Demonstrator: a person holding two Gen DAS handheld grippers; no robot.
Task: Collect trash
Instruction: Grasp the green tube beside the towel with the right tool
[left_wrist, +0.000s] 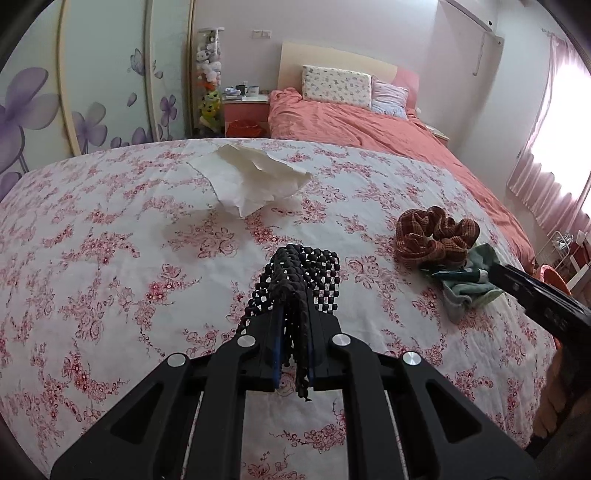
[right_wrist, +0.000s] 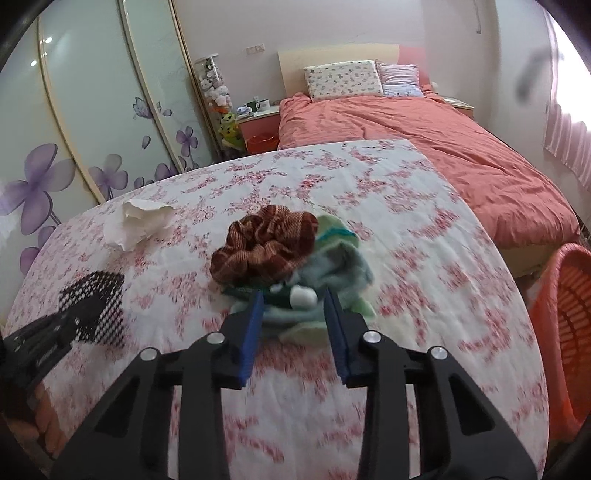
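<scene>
My left gripper (left_wrist: 293, 314) is shut on a black beaded mesh piece (left_wrist: 303, 273), held just above the floral tablecloth (left_wrist: 110, 277); it also shows in the right wrist view (right_wrist: 98, 306). A crumpled white paper (left_wrist: 255, 177) lies at the far middle of the table, also in the right wrist view (right_wrist: 142, 223). My right gripper (right_wrist: 295, 299) is open, its blue pads either side of a green sock (right_wrist: 332, 269) that lies against a brown plaid scrunchie (right_wrist: 266, 247). The scrunchie (left_wrist: 436, 236) and the sock (left_wrist: 461, 284) show at the right in the left wrist view.
An orange plastic basket (right_wrist: 565, 332) stands by the table's right edge. Behind the table are a bed with a coral duvet (right_wrist: 443, 147), a nightstand (right_wrist: 258, 122) and sliding wardrobe doors with purple flowers (right_wrist: 74, 129).
</scene>
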